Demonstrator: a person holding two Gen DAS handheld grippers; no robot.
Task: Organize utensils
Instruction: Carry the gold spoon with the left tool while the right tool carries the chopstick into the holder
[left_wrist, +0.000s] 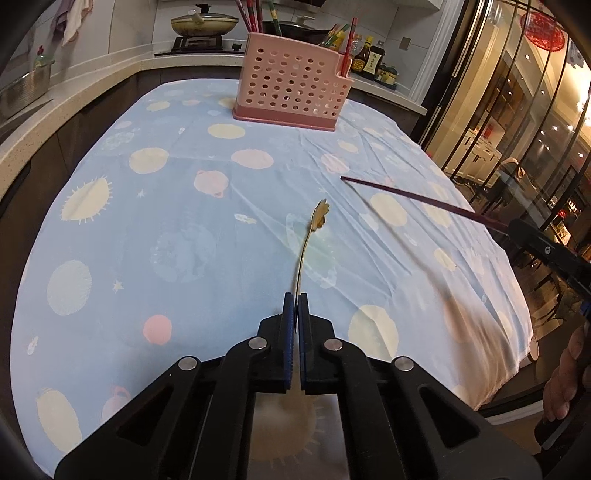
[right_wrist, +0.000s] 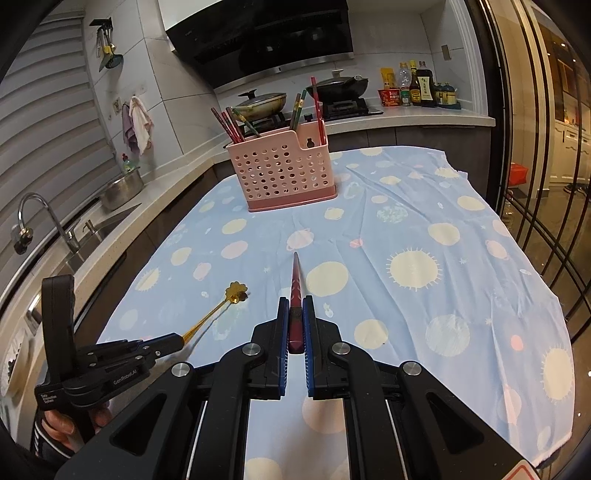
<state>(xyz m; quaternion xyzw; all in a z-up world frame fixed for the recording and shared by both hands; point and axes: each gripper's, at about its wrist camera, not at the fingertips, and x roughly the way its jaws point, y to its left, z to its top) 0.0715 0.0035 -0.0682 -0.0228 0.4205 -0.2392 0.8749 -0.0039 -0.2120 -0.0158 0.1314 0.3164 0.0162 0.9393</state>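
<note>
My left gripper (left_wrist: 296, 300) is shut on the handle of a thin gold spoon (left_wrist: 309, 239) with a flower-shaped bowl, held above the blue cloth; it also shows in the right wrist view (right_wrist: 218, 310), with the left gripper (right_wrist: 177, 338) at lower left. My right gripper (right_wrist: 295, 306) is shut on a dark red chopstick (right_wrist: 296, 280) pointing forward; the chopstick also shows in the left wrist view (left_wrist: 413, 197), with the right gripper (left_wrist: 517, 229) at the right edge. A pink perforated utensil holder (left_wrist: 291, 86) (right_wrist: 282, 171) stands at the far end, with several chopsticks in it.
The table wears a blue cloth (left_wrist: 177, 206) (right_wrist: 424, 258) with planet prints. Behind it runs a kitchen counter with a sink and tap (right_wrist: 44, 218), a steel pot (right_wrist: 122, 188), stove pans (right_wrist: 262, 101) and sauce bottles (right_wrist: 421, 88). Glass doors (left_wrist: 517, 110) stand at right.
</note>
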